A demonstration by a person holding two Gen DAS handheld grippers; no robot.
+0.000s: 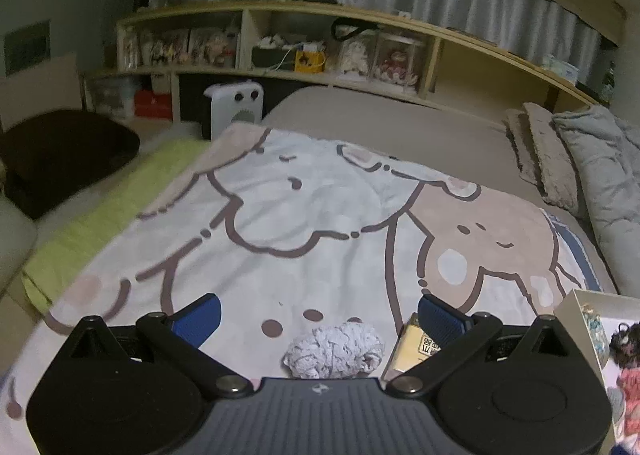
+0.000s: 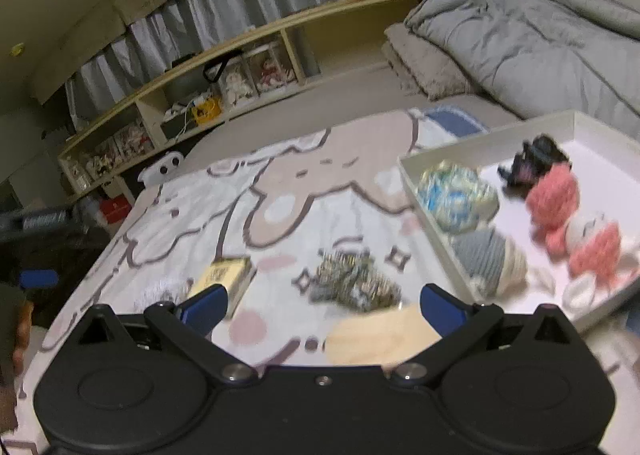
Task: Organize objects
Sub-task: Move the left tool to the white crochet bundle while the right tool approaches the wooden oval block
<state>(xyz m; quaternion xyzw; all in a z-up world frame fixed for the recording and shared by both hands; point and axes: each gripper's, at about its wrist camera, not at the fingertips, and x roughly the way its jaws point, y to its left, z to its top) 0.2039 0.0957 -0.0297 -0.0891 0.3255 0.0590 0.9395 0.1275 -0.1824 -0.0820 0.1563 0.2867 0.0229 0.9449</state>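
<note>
My left gripper is open above the cartoon blanket. A white fluffy yarn ball lies between its fingers, close to the body. A yellow box lies by the right fingertip. My right gripper is open and empty over a grey-gold yarn bundle and a pale beige ball. The yellow box shows by its left fingertip. A white tray at the right holds a blue-green ball, a grey-cream ball, pink knitted pieces and a dark item.
The tray's corner shows at the left view's right edge. A grey duvet and pillows lie at the bed's far right. A shelf unit runs behind the bed, with a white heater beside it. A green cloth lies left.
</note>
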